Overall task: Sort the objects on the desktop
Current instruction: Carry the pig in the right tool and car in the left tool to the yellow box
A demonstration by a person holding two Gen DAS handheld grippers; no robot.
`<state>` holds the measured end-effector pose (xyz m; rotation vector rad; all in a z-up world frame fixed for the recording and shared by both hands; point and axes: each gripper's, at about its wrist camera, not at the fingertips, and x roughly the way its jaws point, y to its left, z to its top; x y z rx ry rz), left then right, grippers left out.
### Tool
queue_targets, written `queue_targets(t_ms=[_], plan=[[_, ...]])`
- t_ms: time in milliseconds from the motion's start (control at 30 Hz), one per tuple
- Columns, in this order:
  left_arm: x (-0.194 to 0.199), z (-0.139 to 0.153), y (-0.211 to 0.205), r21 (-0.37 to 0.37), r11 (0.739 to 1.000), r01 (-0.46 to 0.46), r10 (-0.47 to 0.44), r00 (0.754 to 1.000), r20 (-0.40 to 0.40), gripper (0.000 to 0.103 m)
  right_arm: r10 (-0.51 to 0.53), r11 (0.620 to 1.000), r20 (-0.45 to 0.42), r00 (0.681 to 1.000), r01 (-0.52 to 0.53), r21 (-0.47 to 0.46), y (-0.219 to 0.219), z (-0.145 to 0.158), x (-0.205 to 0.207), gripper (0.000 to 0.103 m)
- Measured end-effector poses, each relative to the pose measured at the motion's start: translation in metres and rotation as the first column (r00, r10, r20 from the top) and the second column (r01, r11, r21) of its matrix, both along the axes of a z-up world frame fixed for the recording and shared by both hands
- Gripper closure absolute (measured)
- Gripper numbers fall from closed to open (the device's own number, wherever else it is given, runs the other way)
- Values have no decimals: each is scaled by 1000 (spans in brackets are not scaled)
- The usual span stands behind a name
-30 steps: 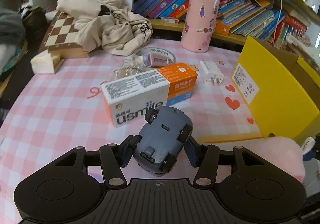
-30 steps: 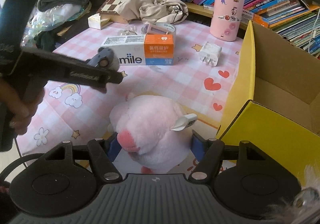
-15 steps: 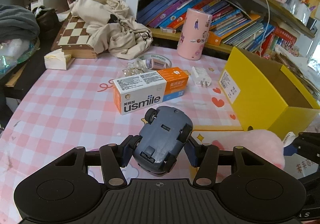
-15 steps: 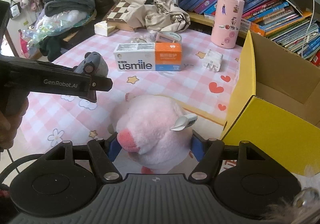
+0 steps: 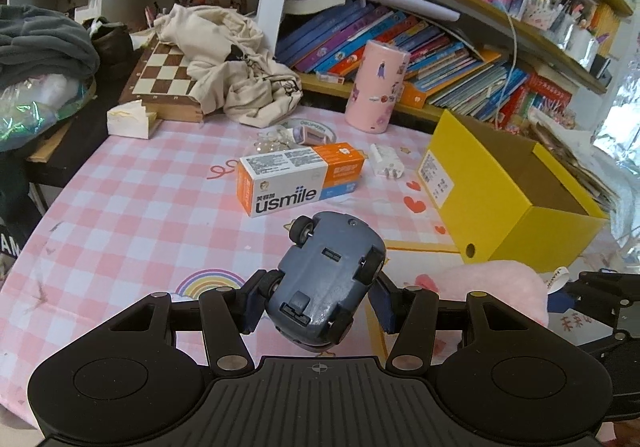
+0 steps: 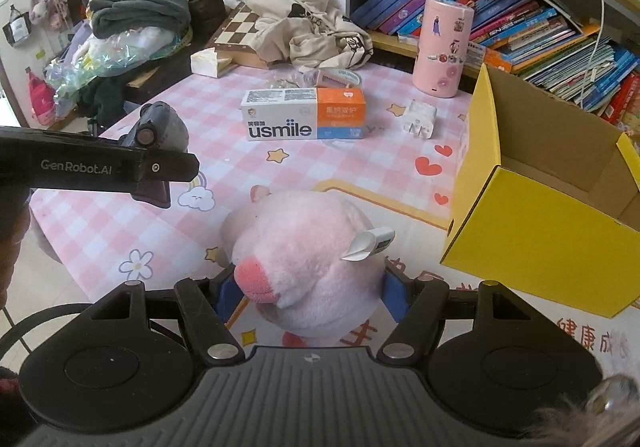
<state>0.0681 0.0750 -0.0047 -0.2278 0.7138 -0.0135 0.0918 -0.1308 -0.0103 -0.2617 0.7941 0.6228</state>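
Note:
My left gripper (image 5: 318,301) is shut on a grey-blue toy car (image 5: 326,279), held belly-up above the pink checked tablecloth (image 5: 132,215). From the right wrist view the same car (image 6: 162,127) shows at the tip of the left gripper (image 6: 160,171), well above the table. My right gripper (image 6: 308,291) is shut on a pink plush pig (image 6: 304,251) with a white tag, also lifted. An open yellow cardboard box (image 6: 536,223) stands to the right of the pig; it is the yellow box (image 5: 512,195) at right in the left wrist view.
On the table lie a white-orange usmile carton (image 5: 300,177), a white charger plug (image 5: 386,163), a tape roll (image 5: 310,127), and a pink cylinder (image 5: 376,87). A chessboard (image 5: 164,75) under a beige garment (image 5: 232,63) sits at the back left; bookshelves line the back.
Both grippers have risen and drawn back from the table with their loads; the carton and box look farther away. The car and the pig stay gripped.

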Motion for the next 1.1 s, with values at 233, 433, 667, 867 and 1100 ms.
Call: queue_targets(t_ms=[233, 433, 667, 867, 1100], plan=[[-17, 4, -2, -10, 1000, 29, -29, 999, 24, 51, -34, 999, 14, 999, 34, -2, -4, 4, -21, 36], [-29, 5, -8, -17, 998, 57, -56, 998, 34, 51, -70, 998, 13, 997, 70, -2, -12, 5, -37, 36], [-37, 4, -15, -22, 996, 88, -87, 996, 36, 51, -118, 993, 12, 993, 118, -2, -25, 4, -51, 36], [-39, 5, -30, -14, 990, 139, -139, 990, 36, 51, -192, 981, -4, 981, 192, 13, -43, 3, -58, 36], [-40, 6, -46, -6, 980, 199, -198, 979, 39, 51, -261, 965, -9, 965, 261, 27, -63, 4, -65, 36]])
